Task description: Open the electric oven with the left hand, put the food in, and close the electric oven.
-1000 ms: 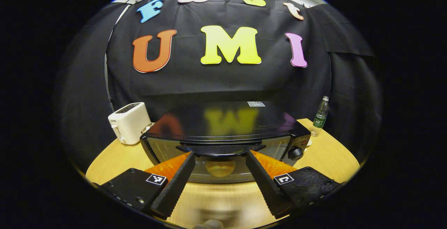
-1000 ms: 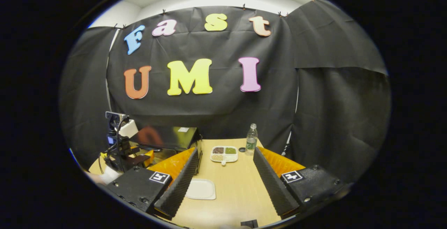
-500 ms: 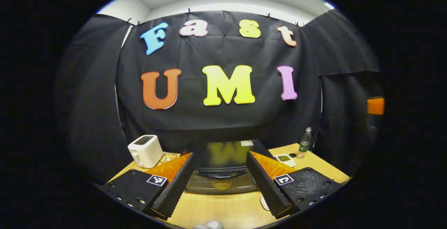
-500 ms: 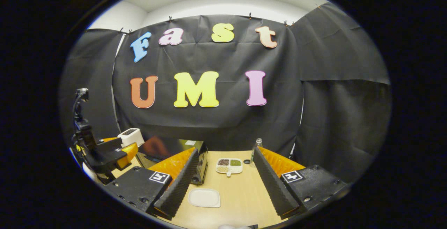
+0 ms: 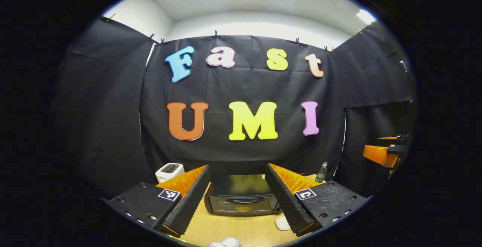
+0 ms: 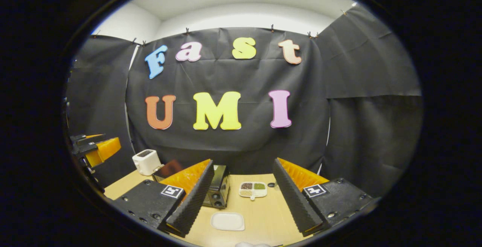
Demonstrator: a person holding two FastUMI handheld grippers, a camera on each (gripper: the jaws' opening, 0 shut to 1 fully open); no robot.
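On the table (image 5: 226,232), the oven (image 5: 241,200) sits with its door closed, a round bun (image 5: 243,209) visible behind the glass. The left gripper (image 5: 238,198) hangs spread and empty, well back from it. The right gripper (image 6: 243,198) is spread too, over a white plate (image 6: 227,221); toaster (image 5: 169,171) left, bottle (image 5: 321,172) right.

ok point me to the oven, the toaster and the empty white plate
electric oven (image 5: 241,204), left gripper view, on its glass door.
toaster (image 6: 146,161), right gripper view, on its white side.
white plate (image 6: 227,221), right gripper view, on its flat middle.
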